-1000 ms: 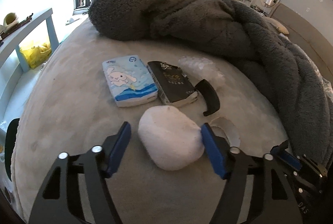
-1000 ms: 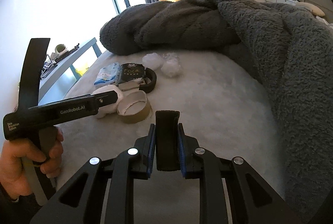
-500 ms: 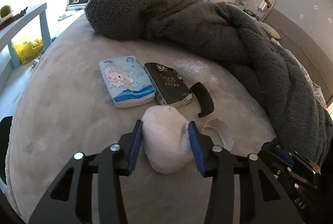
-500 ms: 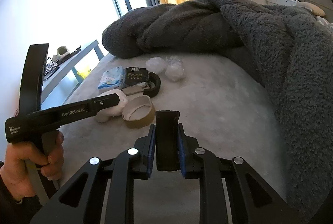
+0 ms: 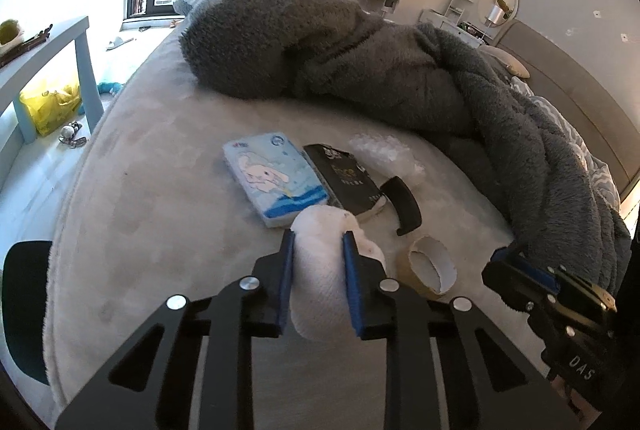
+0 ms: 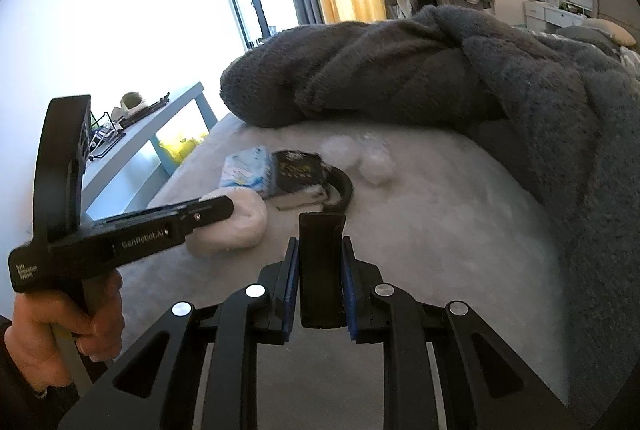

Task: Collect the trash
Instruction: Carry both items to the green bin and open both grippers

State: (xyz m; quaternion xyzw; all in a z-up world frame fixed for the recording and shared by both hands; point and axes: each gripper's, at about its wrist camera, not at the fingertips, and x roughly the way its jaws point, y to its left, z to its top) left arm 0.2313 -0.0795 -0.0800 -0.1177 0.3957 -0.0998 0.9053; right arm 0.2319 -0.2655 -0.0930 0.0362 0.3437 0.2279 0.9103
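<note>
Here our left gripper is clenched on the white tissue wad, pinching it above the pale bed cover. Our right gripper grips a curved black plastic piece. Just beyond the wad lie a blue tissue pack, a black pack, and a tape roll beside it.

The black body of the left gripper, seen from the right wrist view, carries "GenRobot.AI" in pale letters along its side; a smaller two-line label at its rear end is too small to read. In the left wrist view, "DAS" stands in pale letters on the black body of the right gripper. The black rectangular tissue pack shows "face", with smaller unreadable print below.
</note>
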